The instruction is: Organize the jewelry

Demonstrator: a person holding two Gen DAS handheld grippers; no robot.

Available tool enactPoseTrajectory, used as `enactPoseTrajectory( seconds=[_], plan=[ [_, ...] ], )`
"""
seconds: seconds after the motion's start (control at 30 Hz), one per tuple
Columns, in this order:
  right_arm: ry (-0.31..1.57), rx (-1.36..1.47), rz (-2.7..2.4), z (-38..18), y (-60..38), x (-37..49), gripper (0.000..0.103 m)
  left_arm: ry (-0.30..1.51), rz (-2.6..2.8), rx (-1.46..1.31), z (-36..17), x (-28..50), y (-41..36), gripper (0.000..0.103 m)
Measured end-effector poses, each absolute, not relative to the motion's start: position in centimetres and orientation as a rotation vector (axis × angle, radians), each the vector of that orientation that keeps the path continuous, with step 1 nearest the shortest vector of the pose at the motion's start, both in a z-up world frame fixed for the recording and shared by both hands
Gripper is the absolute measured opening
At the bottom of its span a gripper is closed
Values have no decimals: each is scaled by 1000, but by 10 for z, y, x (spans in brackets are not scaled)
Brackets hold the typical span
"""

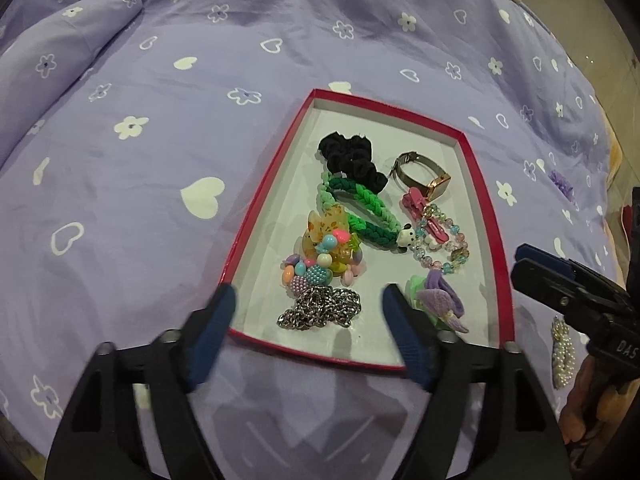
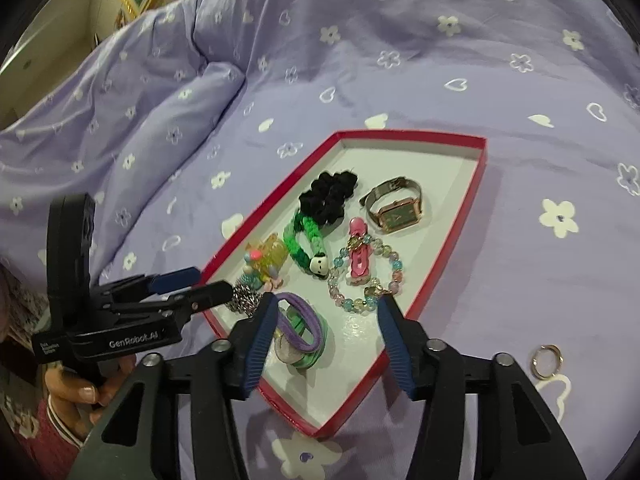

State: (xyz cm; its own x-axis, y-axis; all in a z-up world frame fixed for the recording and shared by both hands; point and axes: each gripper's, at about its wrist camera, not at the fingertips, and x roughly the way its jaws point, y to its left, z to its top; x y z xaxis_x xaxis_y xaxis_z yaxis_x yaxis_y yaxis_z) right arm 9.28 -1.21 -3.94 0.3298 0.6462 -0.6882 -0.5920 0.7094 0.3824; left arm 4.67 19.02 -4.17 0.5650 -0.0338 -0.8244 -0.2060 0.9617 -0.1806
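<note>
A red-rimmed box (image 1: 272,184) (image 2: 412,135) lies on the purple bedspread. It holds a black scrunchie (image 1: 352,156), a green braided bracelet (image 1: 360,208), a watch (image 2: 396,208), a pink clip (image 2: 358,256), a bead bracelet (image 2: 396,264) and a colourful bead cluster (image 1: 320,256). My left gripper (image 1: 310,300) stands open over the box's near end, with a silver chain (image 1: 320,308) lying loose below its fingers. My right gripper (image 2: 328,302) is open above a purple and green hair tie (image 2: 300,328), which rests in the box untouched.
A gold ring (image 2: 546,360) lies on the bedspread right of the box. A pearl piece (image 1: 562,352) and a small purple item (image 1: 562,184) lie outside the box too. A rolled fold of bedding (image 2: 192,104) rises at the far left. A hand (image 2: 76,392) grips the left tool.
</note>
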Motion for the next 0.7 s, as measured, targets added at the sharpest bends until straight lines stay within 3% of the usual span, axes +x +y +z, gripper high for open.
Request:
enactPoseTrajectory(
  seconds=[0.23,0.7],
  plan=[
    [873,150,809,-27,-30,80,78,931,122,-291,-29,26,188,87],
    [803,237,844,-15,-49,36,91,893,188,-341,-17,-28,185,90]
  ],
)
